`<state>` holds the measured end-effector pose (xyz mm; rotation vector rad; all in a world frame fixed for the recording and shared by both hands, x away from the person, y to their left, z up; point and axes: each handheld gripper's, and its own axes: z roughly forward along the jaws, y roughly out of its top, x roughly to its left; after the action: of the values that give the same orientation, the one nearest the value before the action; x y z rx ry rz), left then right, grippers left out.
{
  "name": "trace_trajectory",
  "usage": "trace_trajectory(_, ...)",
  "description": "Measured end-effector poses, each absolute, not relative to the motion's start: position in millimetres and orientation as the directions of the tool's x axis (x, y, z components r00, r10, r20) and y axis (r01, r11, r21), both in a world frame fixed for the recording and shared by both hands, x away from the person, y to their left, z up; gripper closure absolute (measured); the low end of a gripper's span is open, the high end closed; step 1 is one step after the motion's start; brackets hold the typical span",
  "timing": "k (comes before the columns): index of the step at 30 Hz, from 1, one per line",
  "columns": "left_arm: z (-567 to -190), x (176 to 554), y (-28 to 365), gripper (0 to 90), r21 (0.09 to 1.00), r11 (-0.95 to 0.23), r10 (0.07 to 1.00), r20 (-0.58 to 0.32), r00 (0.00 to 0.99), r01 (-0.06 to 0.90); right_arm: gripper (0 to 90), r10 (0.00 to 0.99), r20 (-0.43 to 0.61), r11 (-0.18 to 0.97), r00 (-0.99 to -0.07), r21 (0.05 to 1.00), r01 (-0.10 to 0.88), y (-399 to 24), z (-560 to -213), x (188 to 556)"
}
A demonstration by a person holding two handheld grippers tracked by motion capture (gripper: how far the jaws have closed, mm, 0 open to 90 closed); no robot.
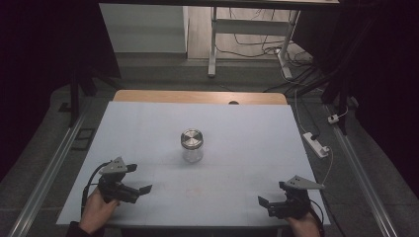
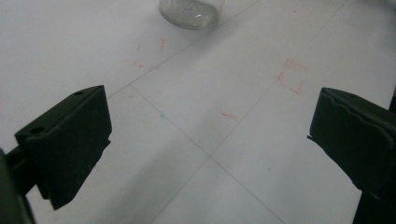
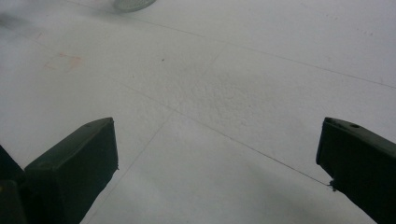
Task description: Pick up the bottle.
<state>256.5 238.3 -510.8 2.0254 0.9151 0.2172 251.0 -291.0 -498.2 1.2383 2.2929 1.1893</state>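
I judge this job as barely begun. In the high view the glass jar (image 1: 191, 146) stands upright at the centre of the frame on the white table (image 1: 247, 148), its metal lid (image 1: 191, 138) seated on top, and nothing touches it. My left gripper (image 1: 140, 190) sits at the lower left of that frame, near the table's front edge, and my right gripper (image 1: 264, 202) sits at the lower right; both are well apart from the jar.

In the left gripper view the two black jaws stand wide apart with bare table between them, and the jar's base (image 2: 189, 11) shows at the top edge, left of centre. In the right gripper view the jaws are likewise spread wide and hold nothing; a sliver of the jar (image 3: 134, 4) peeks in at the upper left.

So nothing is grasped, and the lid looks untouched. What is left, as I read it, is everything: reaching in, steadying the jar, and working the lid.
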Motion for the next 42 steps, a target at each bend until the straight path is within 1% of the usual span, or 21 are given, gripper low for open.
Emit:
trace_trajectory(6, -511, 266, 230, 0.0, 0.778, -0.358, 0.661, -0.179, 0.729, 0.515, 0.0, 0.791, 0.133, 0.297, -0.597, 0.77, 0.565, -291, -498, 251)
trace_trajectory(18, -506, 295, 210, 0.0, 0.77, -0.365, 0.663, -0.18, 0.727, 0.523, 0.0, 0.789, 0.137, 0.294, -0.6, 0.772, 0.563, -291, -498, 251)
trace_trajectory(24, -505, 310, 196, 0.0, 0.768, -0.401, 0.656, -0.141, 0.742, 0.5, 0.0, 0.788, 0.138, 0.294, -0.601, 0.772, 0.563, -291, -498, 251)
trace_trajectory(32, -504, 333, 178, 0.0, 0.774, -0.399, 0.658, -0.133, 0.741, 0.492, 0.0, 0.786, 0.139, 0.294, -0.603, 0.773, 0.562, -292, -498, 251)
trace_trajectory(42, -505, 363, 154, 0.0, 0.786, -0.403, 0.617, -0.146, 0.773, 0.47, 0.0, 0.785, 0.142, 0.293, -0.603, 0.773, 0.563, -292, -498, 251)
